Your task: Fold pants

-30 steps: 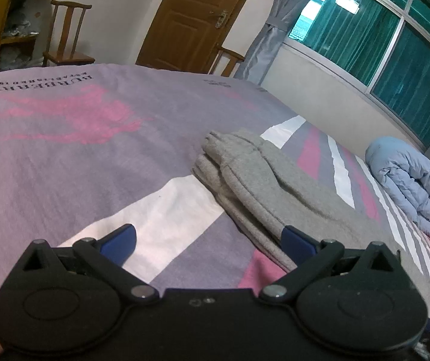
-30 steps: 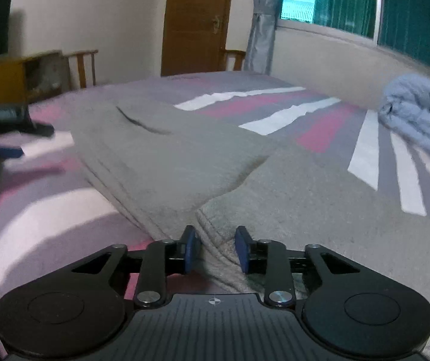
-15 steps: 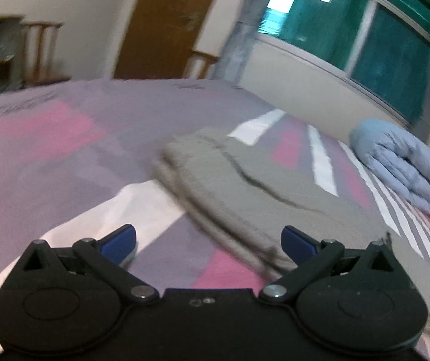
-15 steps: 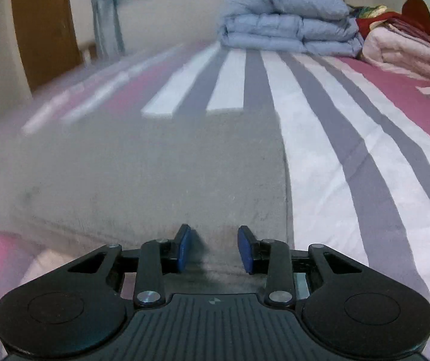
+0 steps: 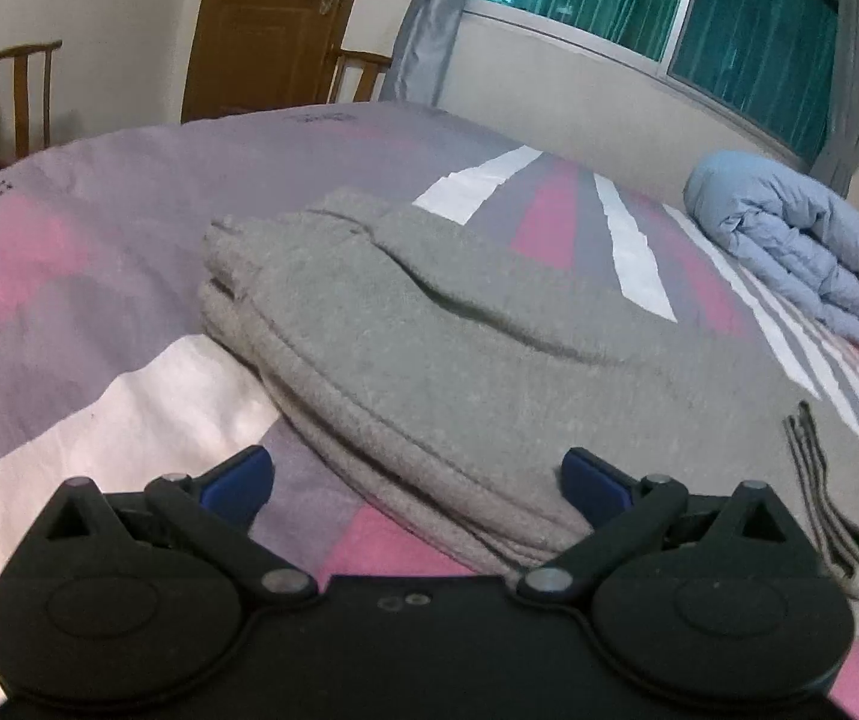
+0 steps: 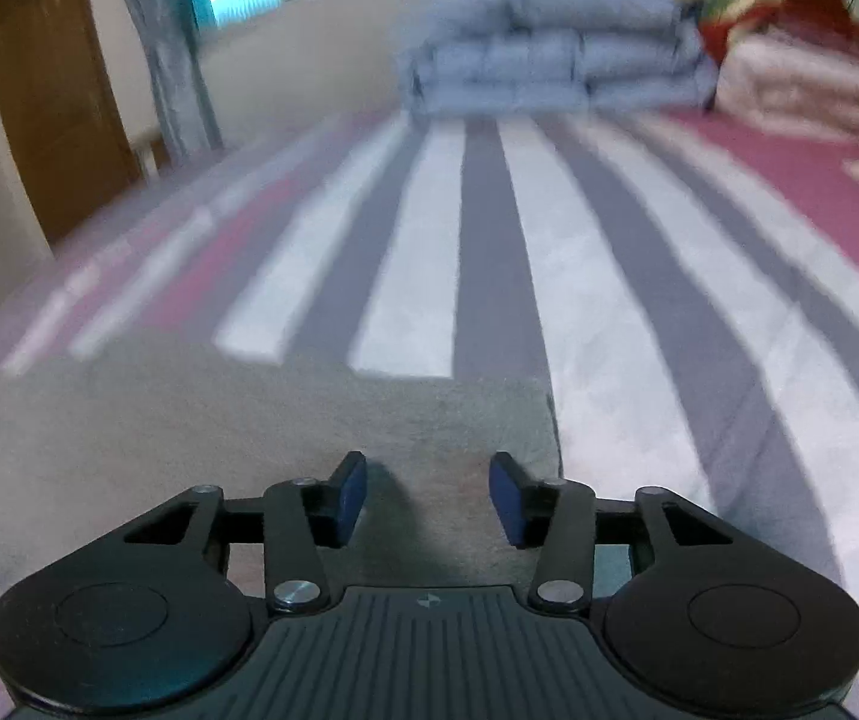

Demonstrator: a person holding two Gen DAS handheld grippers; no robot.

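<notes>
Grey sweatpants (image 5: 459, 354) lie folded lengthwise on the striped bedspread, their stacked edges toward me in the left wrist view. My left gripper (image 5: 417, 480) hovers wide open over the near edge of the pants, with nothing pinched; its right pad sits above the cloth. In the right wrist view the right gripper (image 6: 426, 498) hangs above a corner end of the grey pants (image 6: 249, 420). Its jaws are opening, the cloth lies below the gap, and the blue pads do not press on it.
A folded pale blue duvet (image 5: 801, 246) lies at the far side of the bed near the window wall, also blurred as a blue duvet (image 6: 549, 66) ahead of the right gripper. Pink bedding (image 6: 807, 90) sits beside it. A wooden door (image 5: 267, 24) and chairs stand beyond the bed.
The right gripper swung rightward along the pants to their corner end, and its jaws spread wider. The left gripper shifted sideways nearer the folded edge and stayed open.
</notes>
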